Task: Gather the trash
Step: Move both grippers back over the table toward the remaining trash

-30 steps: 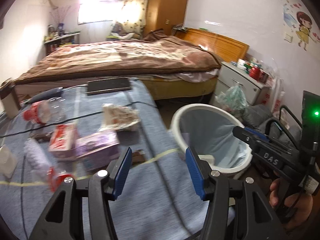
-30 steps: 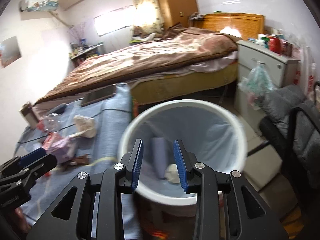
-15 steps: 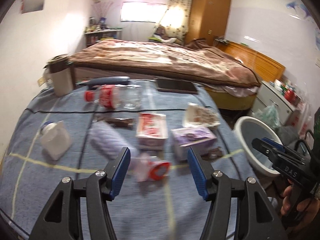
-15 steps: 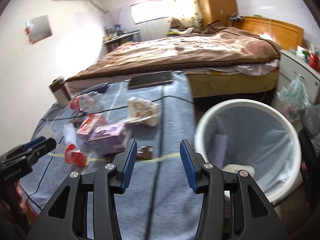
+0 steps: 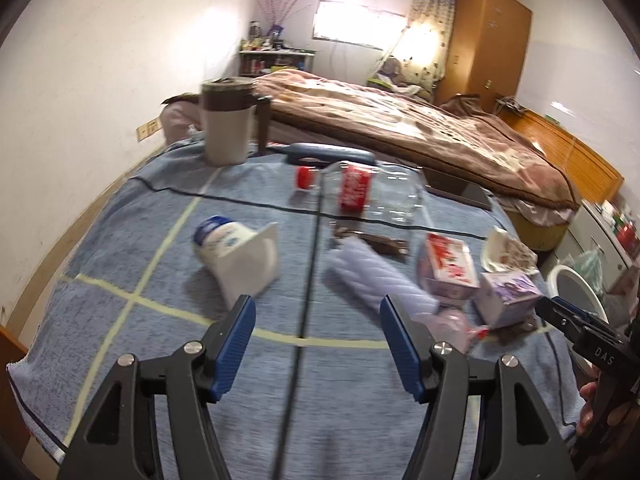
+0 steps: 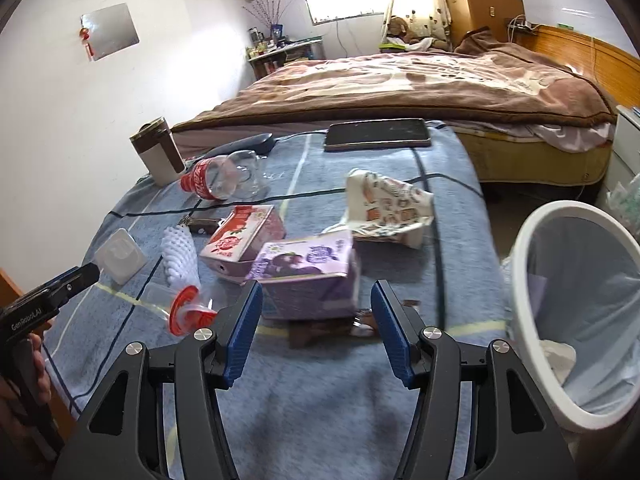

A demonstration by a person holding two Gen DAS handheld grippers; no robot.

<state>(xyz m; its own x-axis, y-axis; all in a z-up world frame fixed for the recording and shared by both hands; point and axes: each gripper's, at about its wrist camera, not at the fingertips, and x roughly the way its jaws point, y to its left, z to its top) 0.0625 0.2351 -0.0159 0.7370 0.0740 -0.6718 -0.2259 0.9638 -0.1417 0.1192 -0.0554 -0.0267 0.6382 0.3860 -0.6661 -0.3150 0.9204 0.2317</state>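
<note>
Trash lies on a blue cloth-covered table (image 5: 160,200): a white yogurt cup (image 5: 240,254), a clear cola bottle (image 5: 360,192), a ridged pale bottle (image 5: 372,276), a red-white carton (image 6: 244,236), a purple carton (image 6: 312,276) and a crumpled paper bag (image 6: 384,208). My left gripper (image 5: 318,344) is open and empty above the table's near side, just short of the yogurt cup. My right gripper (image 6: 316,328) is open and empty, its jaws on either side of the purple carton's near end. A white lined bin (image 6: 568,308) stands at the right of the table.
A brown-and-cream mug (image 5: 228,124), a dark glasses case (image 5: 328,152) and a tablet (image 6: 378,134) sit at the table's far side. A brown wrapper (image 5: 376,240) lies mid-table. A bed (image 6: 420,80) stands behind, a nightstand (image 5: 600,232) at right.
Both grippers have swung left from the bin to over the table. The right gripper has opened wider and come up to the purple carton. The left view now faces the yogurt cup.
</note>
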